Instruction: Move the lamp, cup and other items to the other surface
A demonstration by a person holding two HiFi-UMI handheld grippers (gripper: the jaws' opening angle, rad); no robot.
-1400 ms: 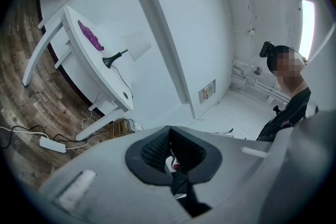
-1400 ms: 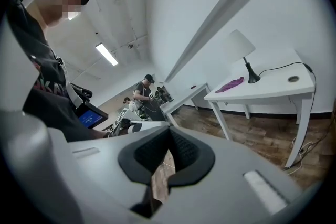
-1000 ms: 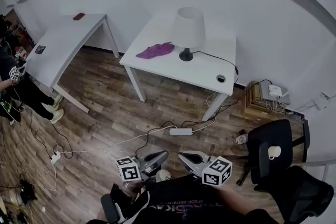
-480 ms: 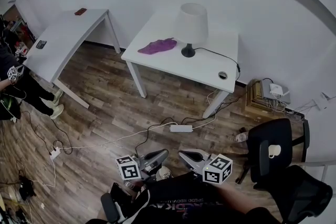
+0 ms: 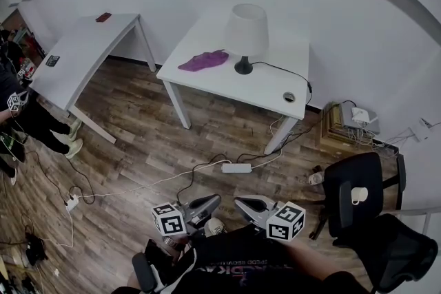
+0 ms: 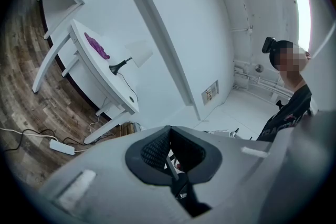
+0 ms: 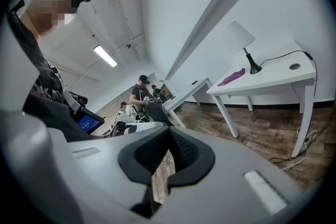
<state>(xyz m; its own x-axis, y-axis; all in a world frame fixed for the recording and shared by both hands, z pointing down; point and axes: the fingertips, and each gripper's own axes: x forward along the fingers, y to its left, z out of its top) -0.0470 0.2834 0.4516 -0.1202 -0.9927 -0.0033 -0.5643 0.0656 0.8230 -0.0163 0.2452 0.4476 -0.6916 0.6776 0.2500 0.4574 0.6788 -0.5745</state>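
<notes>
A white-shaded lamp (image 5: 246,32) with a black base stands on the far white table (image 5: 275,89), and a purple cloth (image 5: 203,61) lies to its left. On the seat of a black chair (image 5: 342,206) sits a white cup (image 5: 358,195). My left gripper (image 5: 213,201) and right gripper (image 5: 240,202) are held low near my body, far from both, each shut with nothing in it. The left gripper view shows the lamp (image 6: 137,54) and cloth (image 6: 98,45) past the shut left gripper (image 6: 169,131). Beyond the shut right gripper (image 7: 169,131) are the lamp (image 7: 240,39) and cloth (image 7: 232,77).
A second white table (image 5: 83,51) stands at the left with two small dark items on it. A power strip (image 5: 237,168) and cables cross the wooden floor. A low stack with devices (image 5: 351,124) sits by the wall. A person (image 5: 21,113) stands at the far left.
The head view has shifted slightly. Both grippers stay where they were, shut. The person at the left has edged further out of the picture.
</notes>
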